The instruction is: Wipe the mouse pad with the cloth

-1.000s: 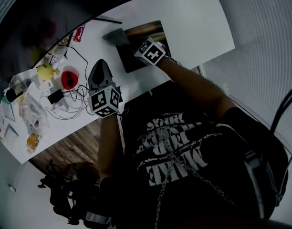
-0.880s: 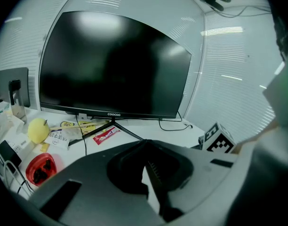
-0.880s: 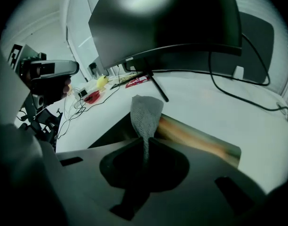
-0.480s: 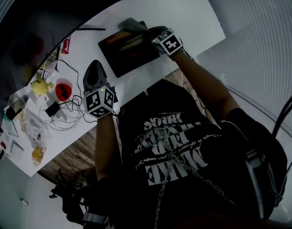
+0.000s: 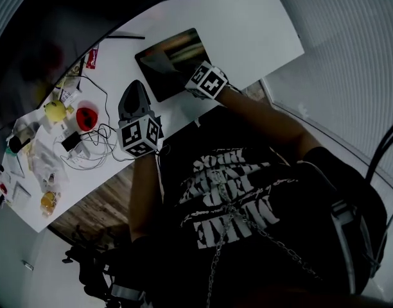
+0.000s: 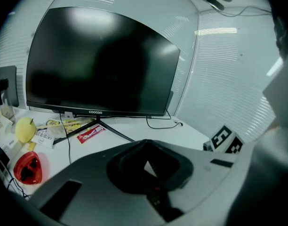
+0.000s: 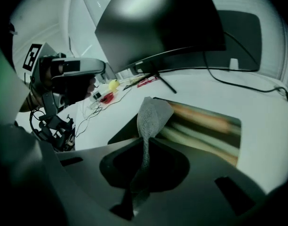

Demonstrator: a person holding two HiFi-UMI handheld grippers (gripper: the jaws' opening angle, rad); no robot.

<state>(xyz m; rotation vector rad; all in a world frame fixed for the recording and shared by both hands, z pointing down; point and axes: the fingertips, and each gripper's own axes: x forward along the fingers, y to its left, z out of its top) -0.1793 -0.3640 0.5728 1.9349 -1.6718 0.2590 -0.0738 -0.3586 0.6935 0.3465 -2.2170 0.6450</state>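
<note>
Cloth (image 7: 152,119): grey mesh, pinched in the right gripper, free end fanned out over the left part of the mouse pad.
Mouse pad (image 5: 174,51): dark rectangle with streaked print, flat on the surface, close to the front edge and before the monitor.
Right gripper (image 7: 144,144): closed tight on the cloth, a narrow twist of it running back between the jaws; tilted down over the pad's near side.
Left gripper (image 6: 145,146): jaws pressed together, nothing between them; held above the front edge, left of the pad and apart from it.
Surface (image 5: 251,24): white, bare toward its right end.
Monitor (image 6: 99,60): dark screen at the back edge, on a splayed stand.
Left end of the surface: red packet (image 6: 90,133), yellow object (image 6: 24,128), red object (image 6: 28,167), tangled cables (image 5: 97,147).
</note>
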